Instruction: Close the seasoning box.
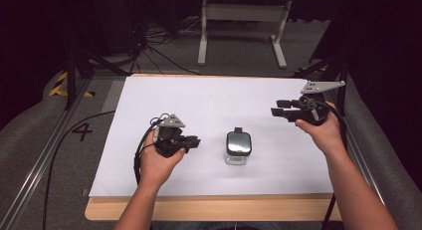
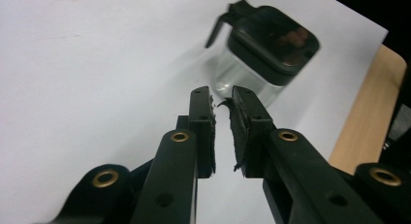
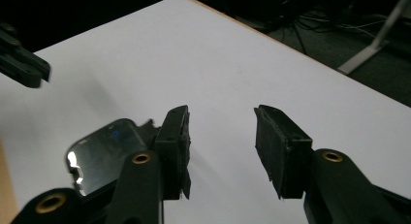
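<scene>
Nearest, the person's forearms come in from the table's wooden front edge [image 1: 214, 209]. The left gripper [image 1: 191, 142] hangs low over the white sheet [image 1: 209, 100], pointing at the jar [image 1: 238, 147] just to its right but apart from it. In the left gripper view its jaws stand narrowly parted with nothing between them, the pads frayed, and the jar [image 2: 264, 54] sits a little beyond the tips. The jar stands upright near the middle of the sheet, somewhat toward the front edge: a small clear glass body under a squarish black lid with a thin lever or spout sticking out on the far side.

Farther off and to the right, the right gripper [image 1: 279, 108] is held above the sheet, well apart from the jar. Its jaws stand wide and empty in the right gripper view, where the jar's glossy lid [image 3: 104, 153] peeks out behind one jaw.

Judging by its look, the jar is stiff, fragile and likely slippery on the glass; it seems empty, so fairly light and easy to tip. The safest hold is probably across the flat sides of the glass body just under the lid, or across the lid's edges, with wide jaws. The thin lever looks a poor place to grip.

Beyond the table lie grey floor, cables and a white frame [image 1: 244, 13].
</scene>
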A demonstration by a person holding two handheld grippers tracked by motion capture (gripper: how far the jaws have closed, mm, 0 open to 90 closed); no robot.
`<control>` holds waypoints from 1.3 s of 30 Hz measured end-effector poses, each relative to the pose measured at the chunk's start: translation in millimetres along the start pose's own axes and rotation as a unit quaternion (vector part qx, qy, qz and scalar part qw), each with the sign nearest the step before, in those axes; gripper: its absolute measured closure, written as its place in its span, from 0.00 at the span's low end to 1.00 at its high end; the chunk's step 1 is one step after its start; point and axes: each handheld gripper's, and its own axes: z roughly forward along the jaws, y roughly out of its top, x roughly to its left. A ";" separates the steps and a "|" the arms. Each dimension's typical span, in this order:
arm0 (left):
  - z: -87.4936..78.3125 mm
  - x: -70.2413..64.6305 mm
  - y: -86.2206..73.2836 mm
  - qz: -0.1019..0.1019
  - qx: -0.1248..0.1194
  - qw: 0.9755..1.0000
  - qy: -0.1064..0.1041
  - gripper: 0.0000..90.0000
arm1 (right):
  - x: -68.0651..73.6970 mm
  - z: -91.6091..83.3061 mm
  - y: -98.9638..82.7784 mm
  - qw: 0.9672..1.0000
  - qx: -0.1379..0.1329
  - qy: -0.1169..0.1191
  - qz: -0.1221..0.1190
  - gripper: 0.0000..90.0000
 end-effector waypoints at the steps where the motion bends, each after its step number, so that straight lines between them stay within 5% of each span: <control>1: -3.2 5.4 -1.3 -0.007 -0.001 1.000 0.003 0.87 | -5.4 -2.0 -3.7 1.000 0.002 -0.008 0.006 0.60; 5: -10.1 21.2 -5.4 -0.028 -0.015 0.999 0.015 0.83 | -25.1 -6.9 -19.5 0.999 0.010 -0.041 0.031 0.59; 15: -4.2 57.7 -23.4 -0.023 -0.040 0.996 0.070 0.70 | -58.4 1.2 -63.2 0.995 0.029 -0.076 0.065 0.54; 24: 9.2 89.5 -45.2 -0.034 -0.025 0.993 0.107 0.68 | -70.1 13.6 -93.7 0.993 0.024 -0.079 0.083 0.54; 29: 14.4 96.4 -53.0 -0.038 -0.031 0.993 0.111 0.67 | -71.6 27.9 -112.2 0.992 0.039 -0.077 0.090 0.55; 39: 29.8 99.6 -65.3 -0.027 0.002 0.992 0.123 0.64 | -68.3 45.5 -131.0 0.991 0.071 -0.077 0.086 0.55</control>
